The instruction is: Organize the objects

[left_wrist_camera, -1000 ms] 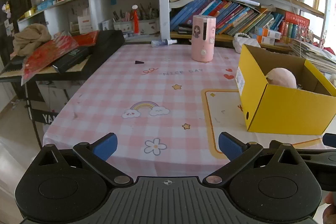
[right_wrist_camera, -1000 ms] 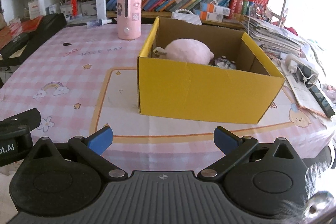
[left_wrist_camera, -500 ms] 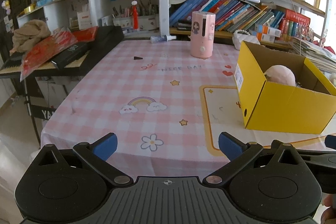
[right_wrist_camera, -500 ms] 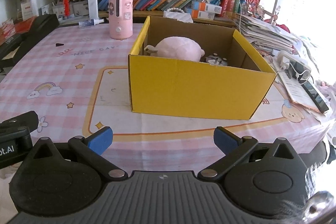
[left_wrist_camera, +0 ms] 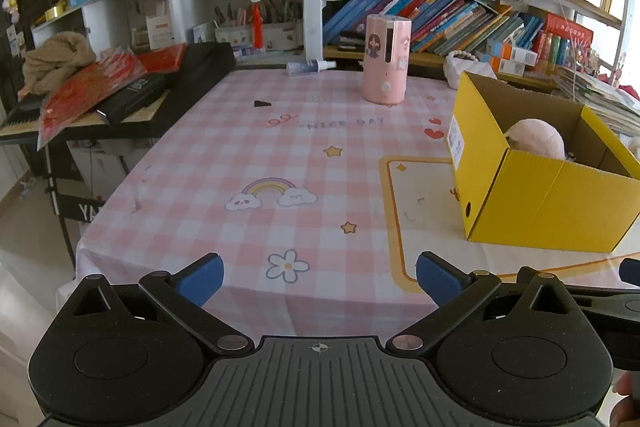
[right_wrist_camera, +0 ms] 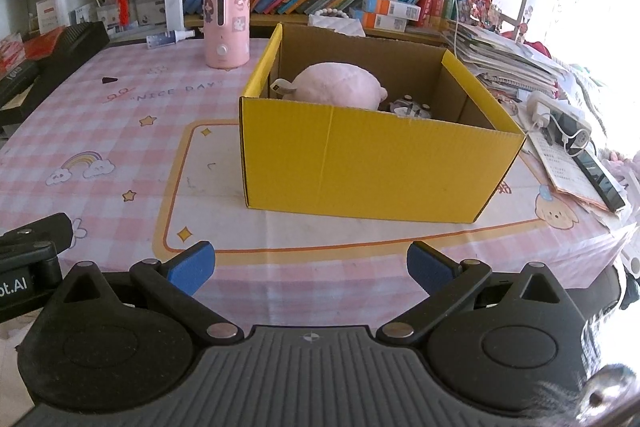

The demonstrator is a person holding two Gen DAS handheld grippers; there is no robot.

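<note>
- Box: yellow cardboard box (right_wrist_camera: 376, 167) sits on the table w/ pink checked tablecloth (left_wrist_camera: 240, 163), at abt 12 o'clock in right wrist view, 3 o'clock in left wrist view. Open top, flaps not seen.
- Inside: pink plush toy (right_wrist_camera: 338, 85) against the far-left corner, plus a small grey-white item (right_wrist_camera: 412, 107) just beside it, too hidden to ID.
- Right gripper (right_wrist_camera: 307, 267) spread wide, empty, low off the table's near edge. Left gripper (left_wrist_camera: 319, 279) same: blue pads apart, nothing held; its side shows at 9 o'clock of right wrist view.
- Candidate still out: pink cylindrical humidifier (left_wrist_camera: 386, 59) at 12 o'clock far side, upright. Tall and narrow, so a high or off-centre pinch could tip it, prob. toward the small spray bottle (left_wrist_camera: 310, 67) lying near it.
- Risk 2: box looks light; bumping its near wall w/ a fingertip on approach may slide it toward the papers and charger (right_wrist_camera: 560, 123) at 3 o'clock.
- Risk 3: dropping smth tall in may crush or bury the plush; free room looks to be on the right half.
- Risk 4: grippers sit close side by side, so crossing reaches could clash.
- Small black triangle (left_wrist_camera: 262, 103) on the cloth: flat, likely hard to pinch.
</note>
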